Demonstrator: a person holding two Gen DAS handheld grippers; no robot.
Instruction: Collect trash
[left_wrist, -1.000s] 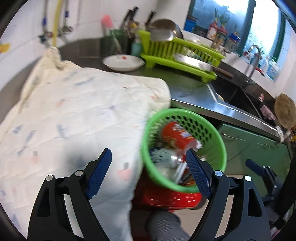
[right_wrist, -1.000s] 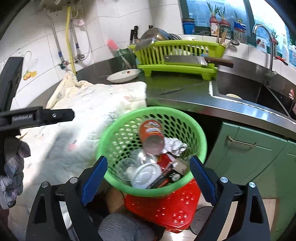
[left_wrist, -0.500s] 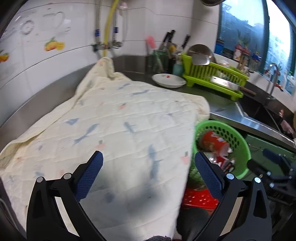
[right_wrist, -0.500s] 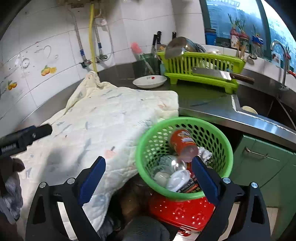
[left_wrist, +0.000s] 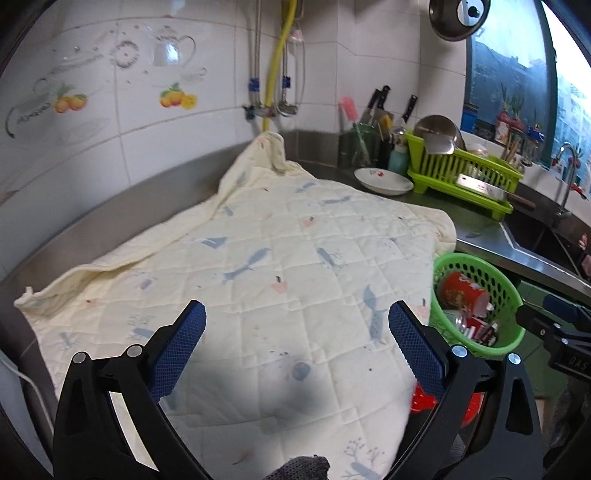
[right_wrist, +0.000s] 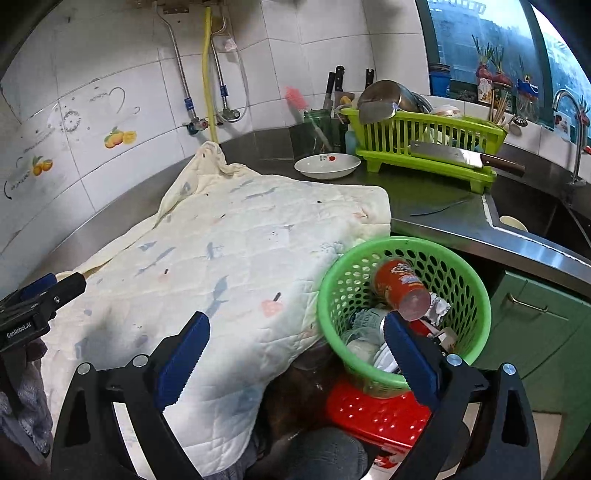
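Note:
A green mesh basket (right_wrist: 476, 295) stands on a red stool (right_wrist: 376, 417) beside the counter; it also shows in the left wrist view (left_wrist: 506, 291). It holds a red chip can (right_wrist: 400, 286), crumpled foil (right_wrist: 439, 306) and other trash. My left gripper (left_wrist: 295, 347) is open and empty above the cream quilted cloth (left_wrist: 277, 266). My right gripper (right_wrist: 295, 358) is open and empty, held over the cloth's edge and the basket's left rim.
The cream cloth (right_wrist: 229, 251) covers most of the steel counter (right_wrist: 443, 210). Behind it stand a white dish (right_wrist: 327, 166), a green dish rack (right_wrist: 424, 147) with a cleaver (right_wrist: 461, 158), and a sink (right_wrist: 535, 221). Green cabinets (right_wrist: 546, 325) lie below.
Both grippers have pulled back and up from the basket and swung left. The left view now faces the cloth, with the basket off to the right.

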